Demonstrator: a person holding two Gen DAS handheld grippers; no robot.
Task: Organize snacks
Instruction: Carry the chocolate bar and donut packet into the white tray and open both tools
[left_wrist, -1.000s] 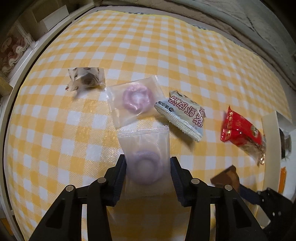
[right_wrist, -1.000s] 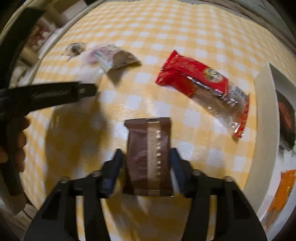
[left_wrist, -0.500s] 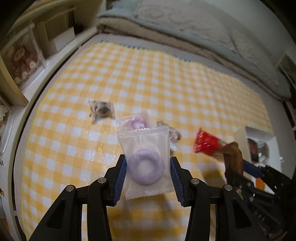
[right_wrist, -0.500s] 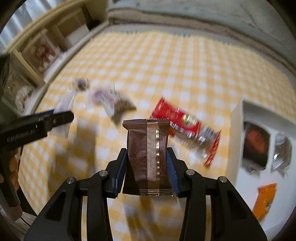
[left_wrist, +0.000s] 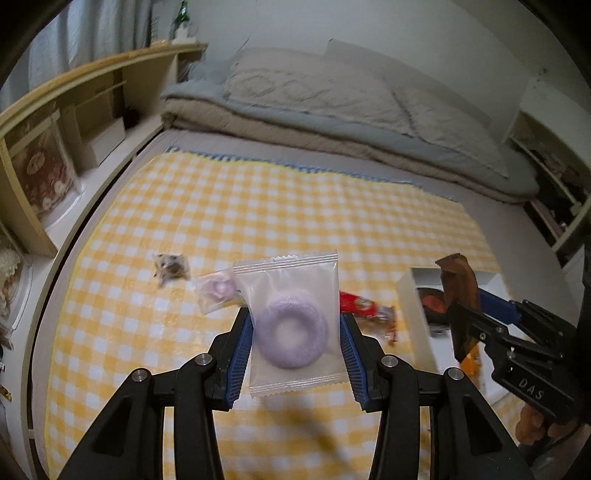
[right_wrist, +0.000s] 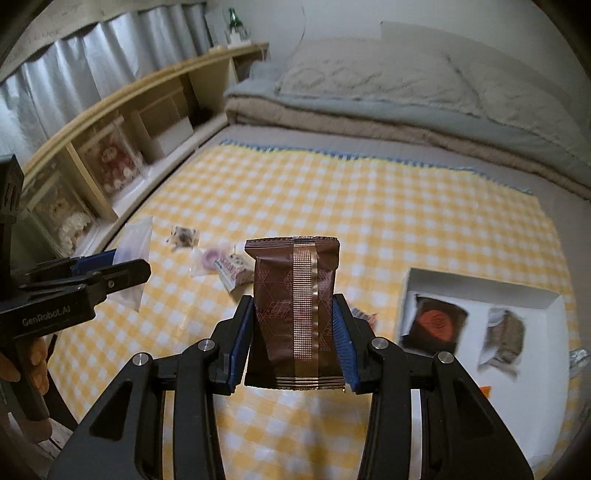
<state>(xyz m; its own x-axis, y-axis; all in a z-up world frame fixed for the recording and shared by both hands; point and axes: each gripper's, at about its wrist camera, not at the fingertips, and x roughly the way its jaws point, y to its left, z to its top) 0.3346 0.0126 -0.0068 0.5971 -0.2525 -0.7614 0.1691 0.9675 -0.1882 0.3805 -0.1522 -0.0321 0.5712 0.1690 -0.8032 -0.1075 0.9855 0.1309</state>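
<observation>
My left gripper (left_wrist: 295, 343) is shut on a clear packet with a purple ring snack (left_wrist: 291, 328) and holds it high above the yellow checked cloth (left_wrist: 258, 206). My right gripper (right_wrist: 293, 347) is shut on a brown snack packet (right_wrist: 293, 314), also lifted; it shows at the right of the left wrist view (left_wrist: 460, 291). On the cloth lie a second purple ring packet (left_wrist: 216, 290), a small brown-and-white packet (left_wrist: 170, 264), a white printed packet (right_wrist: 232, 271) and a red packet (left_wrist: 360, 304). A white tray (right_wrist: 480, 284) at the right holds several snacks.
A folded grey and beige duvet (left_wrist: 332, 107) lies along the far edge of the cloth. A wooden shelf unit (right_wrist: 122, 122) with boxed items runs along the left. The left gripper (right_wrist: 85, 284) shows at the left of the right wrist view.
Both grippers have risen from the cloth with their packets and tilted up, so the room and bedding come into view. The tray has come into view at the right.
</observation>
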